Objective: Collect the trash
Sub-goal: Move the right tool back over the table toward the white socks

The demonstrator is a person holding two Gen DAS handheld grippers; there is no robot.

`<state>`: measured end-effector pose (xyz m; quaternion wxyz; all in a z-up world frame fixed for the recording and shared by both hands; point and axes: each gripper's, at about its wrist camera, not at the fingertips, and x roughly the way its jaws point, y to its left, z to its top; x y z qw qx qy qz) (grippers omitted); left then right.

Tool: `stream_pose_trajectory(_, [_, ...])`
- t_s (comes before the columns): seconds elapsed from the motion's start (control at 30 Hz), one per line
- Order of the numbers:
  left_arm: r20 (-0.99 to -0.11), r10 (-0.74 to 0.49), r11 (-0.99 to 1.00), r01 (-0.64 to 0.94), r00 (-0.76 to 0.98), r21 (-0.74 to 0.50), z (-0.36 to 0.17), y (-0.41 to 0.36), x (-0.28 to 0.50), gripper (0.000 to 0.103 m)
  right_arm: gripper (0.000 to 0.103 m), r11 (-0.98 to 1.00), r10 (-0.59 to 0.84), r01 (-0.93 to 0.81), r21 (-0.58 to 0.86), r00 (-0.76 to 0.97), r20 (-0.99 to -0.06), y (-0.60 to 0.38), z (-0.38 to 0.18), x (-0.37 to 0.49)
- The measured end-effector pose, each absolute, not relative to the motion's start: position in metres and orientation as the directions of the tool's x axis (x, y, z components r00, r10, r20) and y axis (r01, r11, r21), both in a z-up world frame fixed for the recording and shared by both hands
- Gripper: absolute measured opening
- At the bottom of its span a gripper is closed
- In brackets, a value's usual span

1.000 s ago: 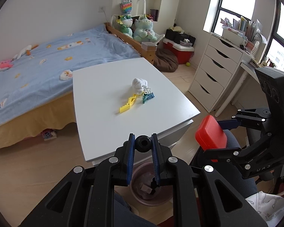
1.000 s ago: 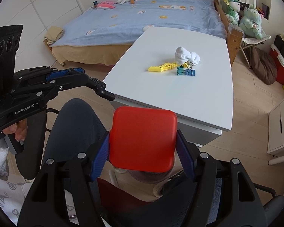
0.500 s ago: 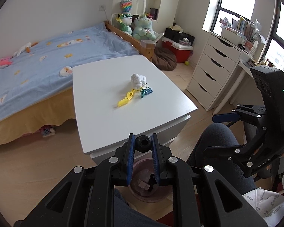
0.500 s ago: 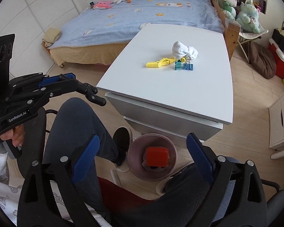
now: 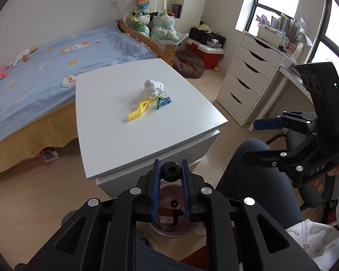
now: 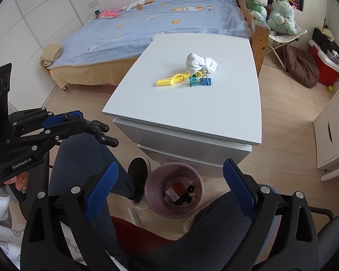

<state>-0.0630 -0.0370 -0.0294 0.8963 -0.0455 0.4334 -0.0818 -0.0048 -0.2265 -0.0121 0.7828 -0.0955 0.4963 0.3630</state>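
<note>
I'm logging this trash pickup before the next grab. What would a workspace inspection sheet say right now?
Surface: white table, flat, mostly bare.
Job's things: pink bin on the floor in front of the table, holding a red block and small dark bits; black knob clamped in the left gripper.
Clutter: white cloth wad, yellow toy key and blue binder clips bunched near the table's middle.
Grippers: left shut on the knob above the bin; right gripper wide open, holding nothing.
Cables: nothing seen.
Surroundings: blue bed, plush toys, white drawers, wood floor.
</note>
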Motion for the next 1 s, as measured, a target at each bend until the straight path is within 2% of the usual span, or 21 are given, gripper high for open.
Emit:
stream_pose_trajectory(0.63, [-0.794,-0.240,0.968,0.195,0.558,-0.156,-0.040,-0.069,-0.052,0.019,0.093,0.760,0.467,-0.612,0.216,0.284,-0.837,-0.251,-0.009,0.007])
stream_pose_trajectory(0.67, [-0.794,-0.242,0.968,0.196,0.558,-0.158,-0.041,-0.069,-0.051,0.023,0.093,0.761,0.468,-0.611,0.219,0.284,-0.837,-0.251,-0.009,0.007])
stream_pose_trajectory(0.73, [-0.796,-0.240,0.969,0.190,0.555,-0.159,-0.043,-0.068,-0.048,0.043,0.093,0.761,0.469,-0.610,0.220,0.283,-0.837,-0.252,-0.010,0.007])
stream_pose_trajectory(0.8, [-0.790,-0.240,0.970,0.177,0.564,-0.168,-0.044,-0.066,-0.047,0.083,0.093,0.761,0.470,-0.609,0.223,0.282,-0.836,-0.252,-0.010,0.008])
stream_pose_trajectory(0.83, [-0.786,-0.240,0.970,0.170,0.570,-0.173,-0.044,-0.064,-0.047,0.089,0.093,0.762,0.469,-0.609,0.222,0.283,-0.836,-0.252,-0.011,0.008])
stream_pose_trajectory(0.9, [-0.785,-0.224,0.975,0.148,0.578,-0.169,-0.044,-0.061,-0.046,0.095,0.093,0.763,0.470,-0.607,0.223,0.283,-0.836,-0.252,-0.011,0.008])
stream_pose_trajectory(1.0, [-0.793,-0.193,0.981,0.105,0.578,-0.163,-0.046,-0.055,-0.045,0.095,0.093,0.765,0.470,-0.603,0.225,0.285,-0.835,-0.252,-0.012,0.009])
